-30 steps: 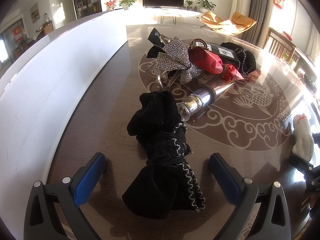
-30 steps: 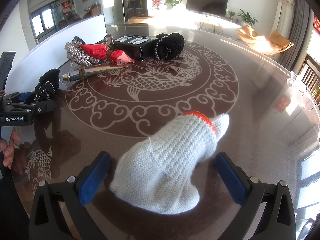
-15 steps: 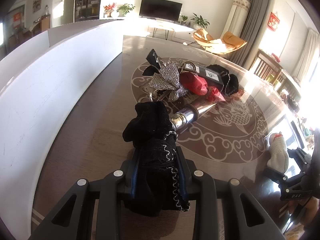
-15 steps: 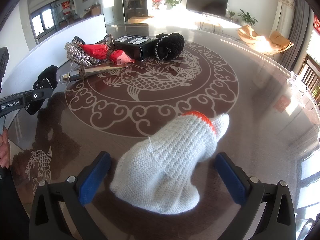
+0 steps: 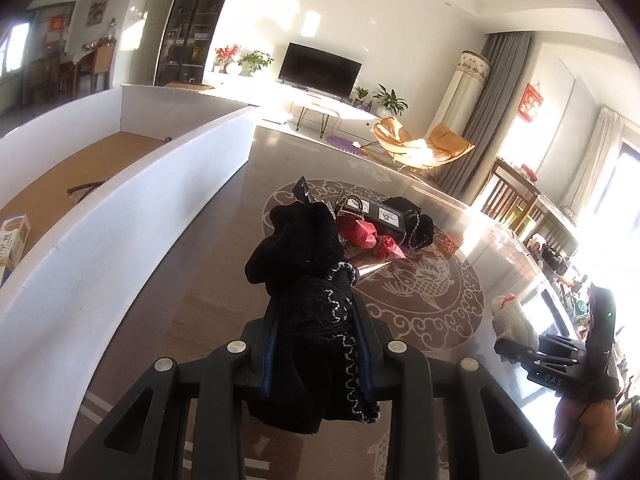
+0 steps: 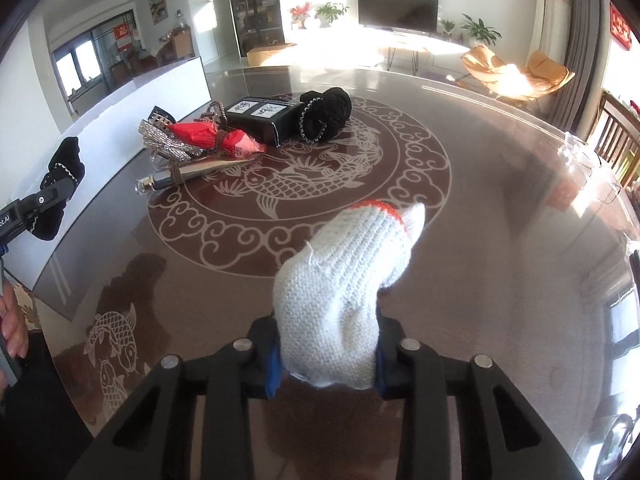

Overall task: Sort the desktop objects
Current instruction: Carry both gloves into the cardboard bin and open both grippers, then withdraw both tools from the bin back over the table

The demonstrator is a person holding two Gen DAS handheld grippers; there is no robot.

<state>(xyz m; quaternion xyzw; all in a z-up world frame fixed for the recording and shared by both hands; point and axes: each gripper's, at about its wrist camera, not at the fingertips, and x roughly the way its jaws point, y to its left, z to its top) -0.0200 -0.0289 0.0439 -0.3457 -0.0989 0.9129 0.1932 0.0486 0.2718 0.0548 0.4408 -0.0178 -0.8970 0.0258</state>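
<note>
A black velvet pouch with silver trim [image 5: 304, 264] hangs above the table, and my left gripper [image 5: 316, 344] is shut on its lower half. In the right wrist view the same pouch [image 6: 64, 168] shows at the far left beside the white box wall. A white knit glove with an orange cuff [image 6: 348, 264] is between the blue pads of my right gripper [image 6: 326, 344]. Its jaws are closing and the pads press the glove's sides, with the cuff end sticking up and forward. In the left wrist view the glove [image 5: 514, 320] and right gripper [image 5: 516, 344] sit at the right.
A long white box [image 5: 120, 216] stands along the table's left, with a small carton [image 5: 12, 240] on its brown floor. Piled mid-table are a red packet [image 6: 208, 138], a black box [image 6: 264, 116], another black pouch [image 6: 328, 114], a silver bow [image 6: 168, 144] and a metal tube [image 6: 188, 174]. The patterned glass table [image 6: 500, 200] ends near at right.
My left gripper closed on the black pouch and lifted it, tilting up so the box's inside shows. My right gripper went from wide open to closed on the white glove.
</note>
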